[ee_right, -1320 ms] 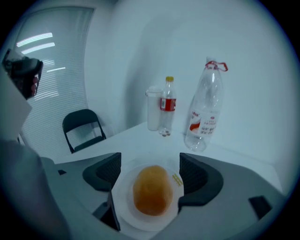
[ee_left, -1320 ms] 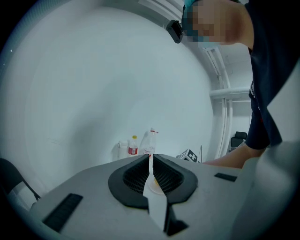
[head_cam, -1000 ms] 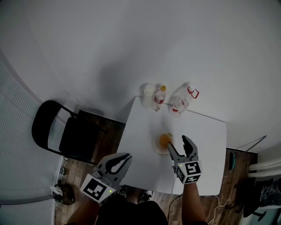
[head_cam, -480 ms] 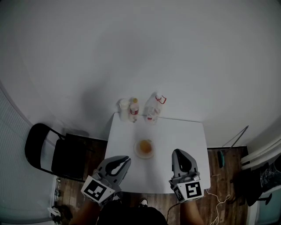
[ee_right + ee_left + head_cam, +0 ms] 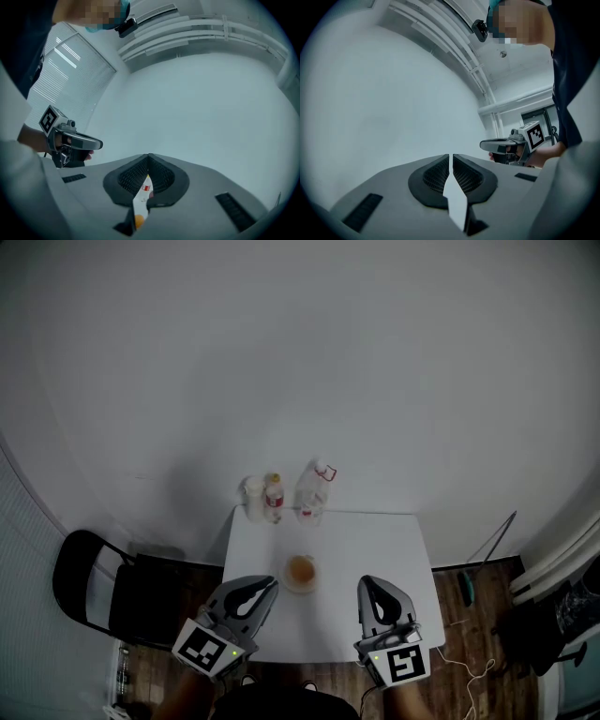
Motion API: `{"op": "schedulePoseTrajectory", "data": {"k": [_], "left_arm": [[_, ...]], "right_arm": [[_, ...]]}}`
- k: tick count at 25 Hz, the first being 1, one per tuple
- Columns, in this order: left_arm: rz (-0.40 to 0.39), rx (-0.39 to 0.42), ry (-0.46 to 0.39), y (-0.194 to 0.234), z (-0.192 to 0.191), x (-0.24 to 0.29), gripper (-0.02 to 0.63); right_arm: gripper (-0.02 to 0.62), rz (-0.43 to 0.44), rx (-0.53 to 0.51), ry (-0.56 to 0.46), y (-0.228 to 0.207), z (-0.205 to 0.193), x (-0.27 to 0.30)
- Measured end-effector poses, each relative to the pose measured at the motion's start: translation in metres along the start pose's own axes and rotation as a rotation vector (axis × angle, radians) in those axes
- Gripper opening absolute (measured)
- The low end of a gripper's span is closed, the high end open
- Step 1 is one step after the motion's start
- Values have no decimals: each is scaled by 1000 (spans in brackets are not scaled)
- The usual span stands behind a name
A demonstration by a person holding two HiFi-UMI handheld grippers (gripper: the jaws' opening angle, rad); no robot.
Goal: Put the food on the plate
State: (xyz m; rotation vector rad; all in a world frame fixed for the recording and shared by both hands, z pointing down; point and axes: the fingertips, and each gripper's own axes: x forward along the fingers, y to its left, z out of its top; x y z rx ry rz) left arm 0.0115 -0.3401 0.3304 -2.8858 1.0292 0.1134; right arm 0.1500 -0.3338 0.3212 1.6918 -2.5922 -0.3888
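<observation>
A small plate [image 5: 287, 578] with orange-brown food [image 5: 301, 568] on it sits mid-table on the white table [image 5: 375, 549]. Both grippers hang raised at the table's near edge, apart from the plate. My left gripper [image 5: 268, 585] [image 5: 451, 157] is shut, its tips meeting with nothing between them. My right gripper [image 5: 367, 583] [image 5: 149, 157] is shut too; its jaws have just been closing and hold nothing. Through the slit behind its jaws a bit of the orange food [image 5: 139, 219] shows. Each gripper view shows the other gripper: the right gripper [image 5: 506, 148], the left gripper [image 5: 75, 140].
Along the table's far edge stand a white container [image 5: 253, 499], a small bottle with a yellow cap [image 5: 273, 496] and a clear bottle with a red clasp [image 5: 313, 490]. A black folding chair [image 5: 94, 592] stands left of the table. Cables [image 5: 469, 667] lie on the wooden floor at right.
The right gripper stood open beside the plate a second ago; it has shut and drawn back to the near edge. Both grippers have risen, and the table looks smaller and farther.
</observation>
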Motion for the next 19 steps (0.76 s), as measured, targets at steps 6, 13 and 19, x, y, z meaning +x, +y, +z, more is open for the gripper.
{"op": "schedulePoseTrajectory", "data": {"k": [6,13,19], "left_arm": [[19,-28,32,1,-11,-9,43],[13,-2,28,7,-9,-7,43],[26,-36,38,10,-17,-7,43]], "right_arm": [[20,37,-39,20,11,-5,1],[20,68,-47,64,17,-19,9],[20,66,-31,63,14,-20,15]]}}
